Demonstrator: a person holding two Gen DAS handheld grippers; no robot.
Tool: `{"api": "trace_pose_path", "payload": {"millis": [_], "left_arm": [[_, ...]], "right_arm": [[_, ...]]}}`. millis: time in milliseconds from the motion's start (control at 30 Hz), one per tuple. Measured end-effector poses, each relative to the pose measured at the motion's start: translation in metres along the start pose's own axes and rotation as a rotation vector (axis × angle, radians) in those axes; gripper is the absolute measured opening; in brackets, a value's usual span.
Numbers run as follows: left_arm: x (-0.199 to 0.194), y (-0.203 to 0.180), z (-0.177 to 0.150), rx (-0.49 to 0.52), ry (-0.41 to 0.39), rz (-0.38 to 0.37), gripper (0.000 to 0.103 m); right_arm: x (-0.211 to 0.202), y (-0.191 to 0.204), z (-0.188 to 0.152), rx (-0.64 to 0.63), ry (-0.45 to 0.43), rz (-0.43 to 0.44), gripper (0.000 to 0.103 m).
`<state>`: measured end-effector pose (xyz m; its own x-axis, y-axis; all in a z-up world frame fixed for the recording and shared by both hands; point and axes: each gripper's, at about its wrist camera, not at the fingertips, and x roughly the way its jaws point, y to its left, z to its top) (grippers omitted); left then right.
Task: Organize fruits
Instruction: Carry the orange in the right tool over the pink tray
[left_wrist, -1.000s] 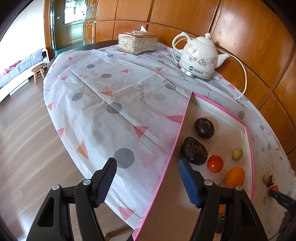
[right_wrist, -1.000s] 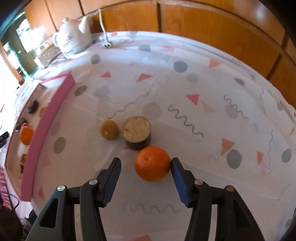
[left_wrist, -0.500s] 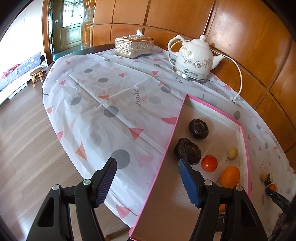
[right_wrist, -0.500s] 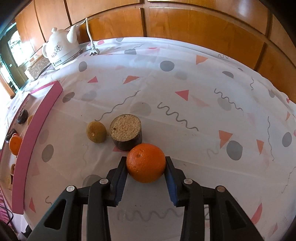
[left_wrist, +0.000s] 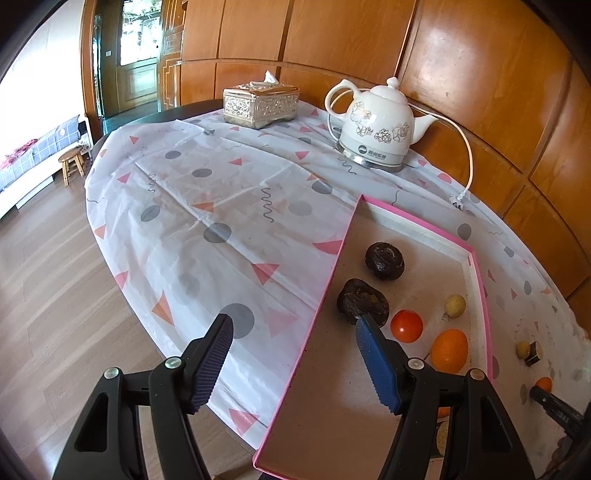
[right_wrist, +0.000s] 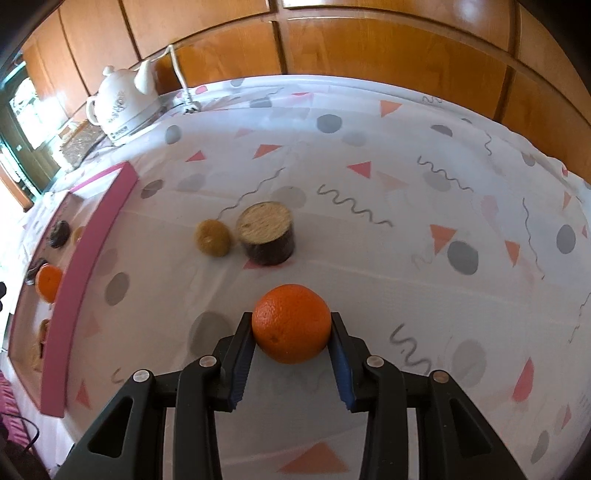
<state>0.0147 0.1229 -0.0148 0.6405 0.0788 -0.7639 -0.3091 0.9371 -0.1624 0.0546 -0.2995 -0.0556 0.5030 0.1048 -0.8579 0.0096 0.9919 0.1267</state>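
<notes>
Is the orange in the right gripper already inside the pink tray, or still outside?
Outside. The orange sits in the right gripper over the tablecloth, apart from the tray.

A: Left gripper (left_wrist: 291, 354): matte black plastic, two angled arms, triangular cut-outs low down.
B: Pads?
A: Ribbed, dark blue. The pad on the tray (left_wrist: 480, 295) side looks brighter blue, the other nearly navy.
B: Screws?
A: Round silver ones, two on each arm, all nearer the camera than the pads.
B: Right gripper (right_wrist: 291, 332)?
A: Same build. Black arms, blue ribbed pads, four silver screws in a row behind the pads, triangular cut-out in the arm on the tray side.
B: Markings, cables?
A: None readable. From the left wrist, its tip shows past the tray's corner, dark and blurred.
</notes>
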Motion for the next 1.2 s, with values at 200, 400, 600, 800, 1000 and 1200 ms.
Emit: {"api": "trace_pose_path", "payload": {"millis": [200,400,600,800,1000,1200], "left_arm": [[-0.001,0.0,0.0,0.003,-0.004,-0.001,0.07],[-0.001,0.0,0.0,0.001,-0.001,0.0,0.07],[0.003,0.006,0.0,-0.016,0.007,0.006,0.071],[0.006,0.016,0.003,-0.049,0.008,0.017,0.075],[0.008,0.032,0.01,-0.095,0.001,0.041,0.075],[0.012,0.04,0.012,-0.113,0.007,0.053,0.075]], "right_arm": [[-0.01,0.023,-0.005,-0.034,-0.012,0.056,0.038],[-0.013,0.055,-0.001,-0.103,-0.015,0.118,0.038],[-0.012,0.09,0.005,-0.179,-0.011,0.162,0.038],[-0.01,0.121,0.016,-0.242,-0.016,0.189,0.038],[-0.005,0.155,0.034,-0.294,-0.025,0.226,0.038],[0.004,0.183,0.047,-0.32,-0.026,0.253,0.038]]}}
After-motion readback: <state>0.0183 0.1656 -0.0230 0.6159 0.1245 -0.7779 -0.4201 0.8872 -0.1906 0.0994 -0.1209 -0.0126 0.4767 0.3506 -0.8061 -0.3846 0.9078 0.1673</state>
